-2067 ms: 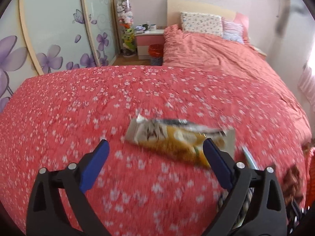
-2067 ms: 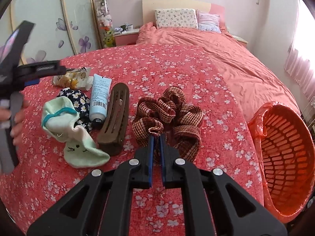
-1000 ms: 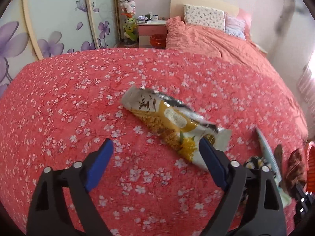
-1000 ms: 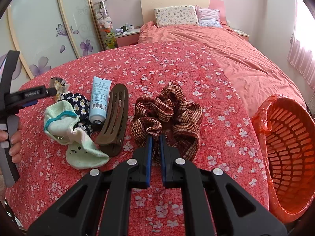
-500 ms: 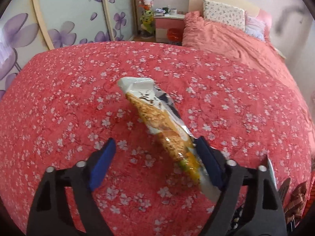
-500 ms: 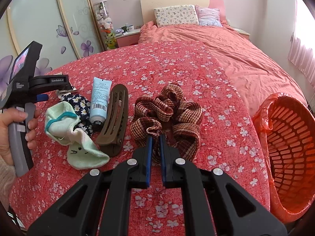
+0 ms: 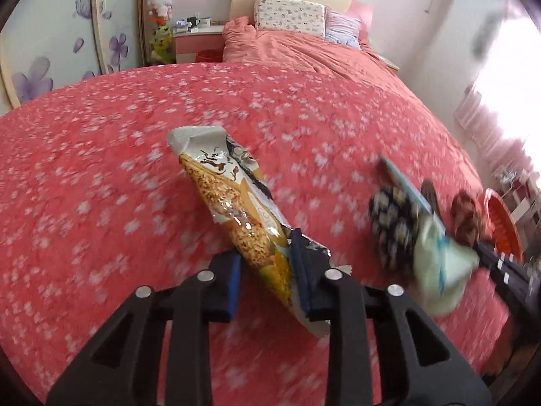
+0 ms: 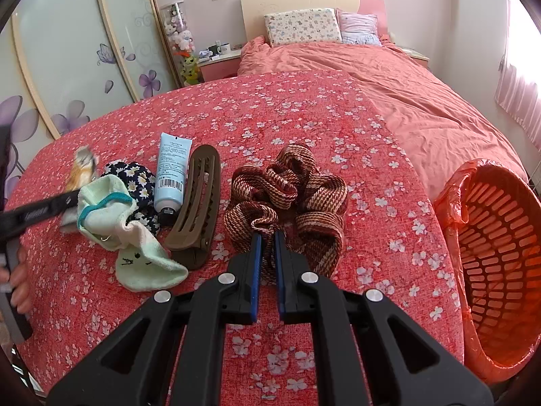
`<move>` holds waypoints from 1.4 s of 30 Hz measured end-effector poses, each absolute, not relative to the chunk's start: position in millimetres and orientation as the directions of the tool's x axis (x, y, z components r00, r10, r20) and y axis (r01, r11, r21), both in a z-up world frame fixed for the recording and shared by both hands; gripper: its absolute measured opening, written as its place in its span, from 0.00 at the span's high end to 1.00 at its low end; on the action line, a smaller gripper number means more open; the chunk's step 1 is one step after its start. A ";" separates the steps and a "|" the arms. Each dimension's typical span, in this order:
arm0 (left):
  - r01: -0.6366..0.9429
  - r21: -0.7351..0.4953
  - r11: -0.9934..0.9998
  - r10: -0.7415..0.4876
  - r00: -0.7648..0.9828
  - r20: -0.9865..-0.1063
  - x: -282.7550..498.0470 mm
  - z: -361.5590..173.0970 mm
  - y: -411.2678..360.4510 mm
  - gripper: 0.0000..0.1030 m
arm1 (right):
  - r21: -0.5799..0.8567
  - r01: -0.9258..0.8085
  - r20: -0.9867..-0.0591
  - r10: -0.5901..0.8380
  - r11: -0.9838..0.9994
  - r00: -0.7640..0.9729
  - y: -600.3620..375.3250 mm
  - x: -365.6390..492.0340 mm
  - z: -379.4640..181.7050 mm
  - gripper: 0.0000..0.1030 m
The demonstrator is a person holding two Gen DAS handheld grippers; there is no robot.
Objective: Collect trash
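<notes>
The left claw [image 7: 267, 267] has just been closing, and now the snack wrapper [image 7: 233, 209] sits between its blue pads, its lower end nipped between them, where a second ago the jaws stood wide either side of it. The wrapper has swung from lying crosswise to pointing toward 11 o'clock. In the right wrist view, it [image 8: 81, 169] now shows blurred at 9 o'clock.

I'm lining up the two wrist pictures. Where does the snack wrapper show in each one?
Left wrist view: the snack wrapper runs through the middle, its near end between the left tool's blue pads.
Right wrist view: a small blurred bit at the far left, above the black tool.
Shared landmark: the pale green sock.
</notes>
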State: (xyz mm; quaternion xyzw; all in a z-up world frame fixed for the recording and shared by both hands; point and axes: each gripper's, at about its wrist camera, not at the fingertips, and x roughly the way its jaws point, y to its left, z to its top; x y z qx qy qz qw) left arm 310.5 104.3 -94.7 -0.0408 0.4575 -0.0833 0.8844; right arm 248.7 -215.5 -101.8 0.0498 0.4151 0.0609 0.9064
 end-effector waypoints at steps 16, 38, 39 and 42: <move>0.093 -0.095 0.991 -0.132 0.585 -0.800 311.0 -90.8 99.8 0.72 | 0.146 -0.089 -0.724 0.167 0.985 0.669 -217.2 240.1 -93.3 0.65; 0.014 -0.009 1.000 -0.016 0.599 -0.800 316.1 -87.3 94.3 0.36 | 0.041 -0.003 -0.787 0.034 0.999 0.617 -211.6 268.3 -107.9 0.31; 0.013 -0.001 1.000 -0.009 0.602 -0.799 318.0 -86.5 92.3 0.36 | 0.041 -0.004 -0.785 0.035 0.999 0.618 -211.9 267.9 -107.7 0.33; 0.025 -0.009 1.000 -0.022 0.601 -0.799 321.9 -84.0 88.0 0.50 | 0.047 -0.001 -0.782 0.037 0.999 0.622 -212.3 265.8 -107.2 0.39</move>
